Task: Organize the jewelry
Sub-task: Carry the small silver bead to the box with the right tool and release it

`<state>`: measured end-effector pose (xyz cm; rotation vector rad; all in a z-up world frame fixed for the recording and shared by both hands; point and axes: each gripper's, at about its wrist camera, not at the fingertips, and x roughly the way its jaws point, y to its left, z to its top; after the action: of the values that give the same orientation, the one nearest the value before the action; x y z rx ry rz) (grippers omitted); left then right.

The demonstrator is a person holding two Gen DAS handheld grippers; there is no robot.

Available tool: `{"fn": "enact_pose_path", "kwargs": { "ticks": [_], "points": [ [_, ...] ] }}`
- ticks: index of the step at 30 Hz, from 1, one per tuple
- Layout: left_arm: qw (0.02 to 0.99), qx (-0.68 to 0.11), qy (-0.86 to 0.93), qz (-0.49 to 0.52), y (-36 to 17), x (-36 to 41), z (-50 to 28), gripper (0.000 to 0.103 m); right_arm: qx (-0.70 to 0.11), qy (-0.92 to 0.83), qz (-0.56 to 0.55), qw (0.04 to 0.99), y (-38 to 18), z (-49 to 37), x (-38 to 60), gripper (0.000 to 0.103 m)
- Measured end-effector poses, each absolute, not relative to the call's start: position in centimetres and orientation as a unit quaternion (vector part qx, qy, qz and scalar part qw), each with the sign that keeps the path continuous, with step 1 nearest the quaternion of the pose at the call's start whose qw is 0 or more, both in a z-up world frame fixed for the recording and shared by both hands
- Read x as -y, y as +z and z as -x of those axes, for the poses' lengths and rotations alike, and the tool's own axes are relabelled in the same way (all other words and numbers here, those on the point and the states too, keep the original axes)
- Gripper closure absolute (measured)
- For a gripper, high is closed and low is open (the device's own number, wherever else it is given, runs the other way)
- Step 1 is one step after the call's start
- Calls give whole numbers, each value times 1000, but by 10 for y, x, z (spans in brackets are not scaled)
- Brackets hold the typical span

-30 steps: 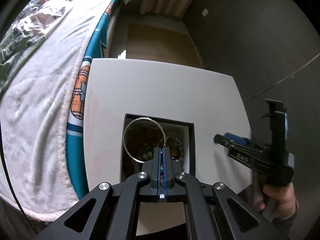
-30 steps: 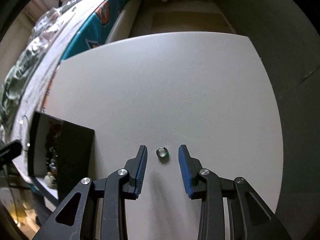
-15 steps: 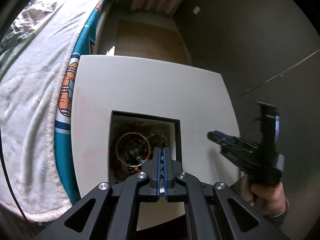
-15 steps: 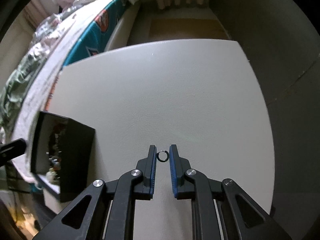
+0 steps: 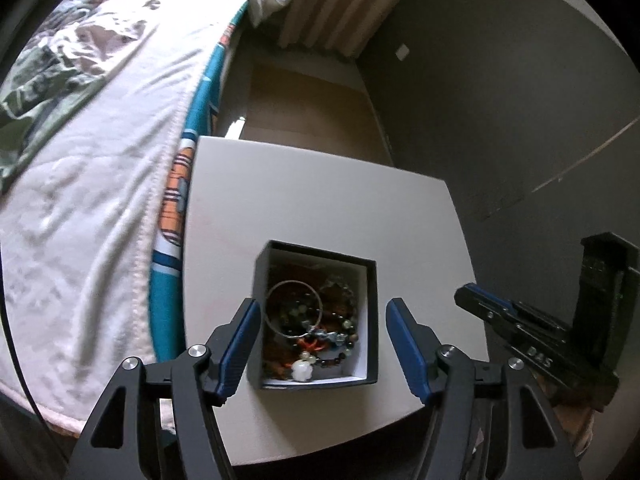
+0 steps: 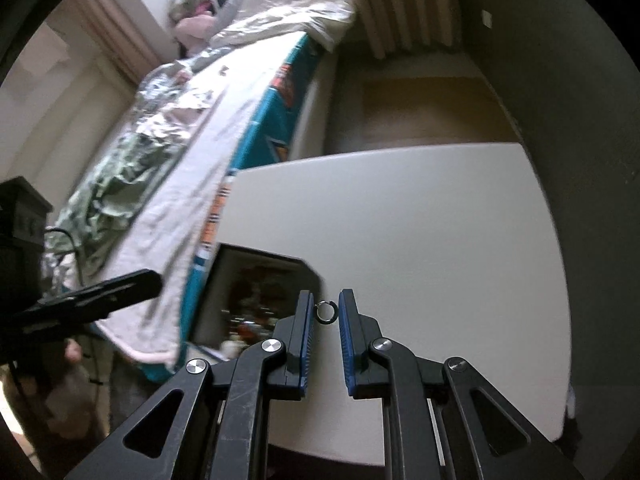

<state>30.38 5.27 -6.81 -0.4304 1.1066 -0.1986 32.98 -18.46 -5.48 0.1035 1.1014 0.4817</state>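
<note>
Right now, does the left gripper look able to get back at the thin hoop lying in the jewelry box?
Probably yes. The left gripper hangs open right over the open-topped jewelry box, and the thin hoop lies on top of the beads with nothing covering it.

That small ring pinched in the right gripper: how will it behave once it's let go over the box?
The ring looks like a thin, stiff metal hoop, probably very light. Held only at its edges by the right gripper, it may slip or twist. Released, it would likely bounce or roll, so drop it low inside the black box, onto the beads.
</note>
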Motion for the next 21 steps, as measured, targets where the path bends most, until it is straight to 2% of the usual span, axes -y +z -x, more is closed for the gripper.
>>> {"fn": "enact_pose_path", "kwargs": {
  "ticks": [9, 10, 11, 13, 15, 17, 21],
  "points": [
    [838, -496, -73, 215, -54, -87, -277, 37, -497, 286, -70, 816, -37, -319, 133, 88],
    [841, -492, -71, 214, -53, -91, -273, 37, -494, 299, -73, 813, -38, -318, 127, 83],
    [843, -488, -68, 214, -51, -94, -269, 37, -497, 304, -77, 809, -41, -318, 124, 61],
    [848, -479, -65, 216, -47, -99, -262, 37, -498, 287, -86, 814, -44, -314, 123, 37],
    [854, -470, -64, 214, -43, -102, -255, 32, -493, 280, -89, 819, -45, -307, 125, 37],
    [863, -454, -65, 211, -37, -102, -246, 20, -495, 272, -90, 820, -47, -297, 130, 37],
    [875, -437, -69, 196, -30, -96, -234, 15, -484, 255, -97, 832, -43, -275, 149, 37]
  ]
}}
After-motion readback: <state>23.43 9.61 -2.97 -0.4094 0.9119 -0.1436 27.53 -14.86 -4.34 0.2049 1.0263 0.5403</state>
